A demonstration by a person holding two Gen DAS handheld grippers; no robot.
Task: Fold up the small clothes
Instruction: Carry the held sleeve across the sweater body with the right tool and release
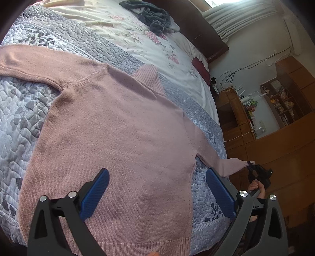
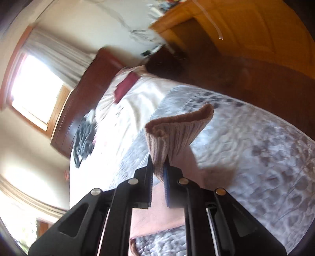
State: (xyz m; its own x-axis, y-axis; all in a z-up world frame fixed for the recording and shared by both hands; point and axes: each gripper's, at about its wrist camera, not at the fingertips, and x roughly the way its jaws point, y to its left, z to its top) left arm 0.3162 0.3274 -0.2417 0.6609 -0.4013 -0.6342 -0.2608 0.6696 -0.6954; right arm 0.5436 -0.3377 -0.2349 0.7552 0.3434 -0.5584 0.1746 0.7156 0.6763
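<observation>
1. The pink knitted turtleneck sweater (image 1: 110,126) lies flat on the grey quilted bed (image 1: 25,110).
2. The right tongs (image 2: 158,167) pinch its ribbed sleeve cuff (image 2: 177,132), held out sideways.
3. The left tongs (image 1: 157,189) hover spread wide over the hem.

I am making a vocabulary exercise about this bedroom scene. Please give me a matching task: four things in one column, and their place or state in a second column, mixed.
Things:
1. pink knitted sweater
2. left tongs
3. right tongs
4. dark grey crumpled clothes

Place or state:
A. shut on a ribbed sleeve cuff
B. piled at the far end of the bed
C. spread flat on the grey quilted bedspread
D. open above the sweater's lower part

Pairs: 1-C, 2-D, 3-A, 4-B
</observation>
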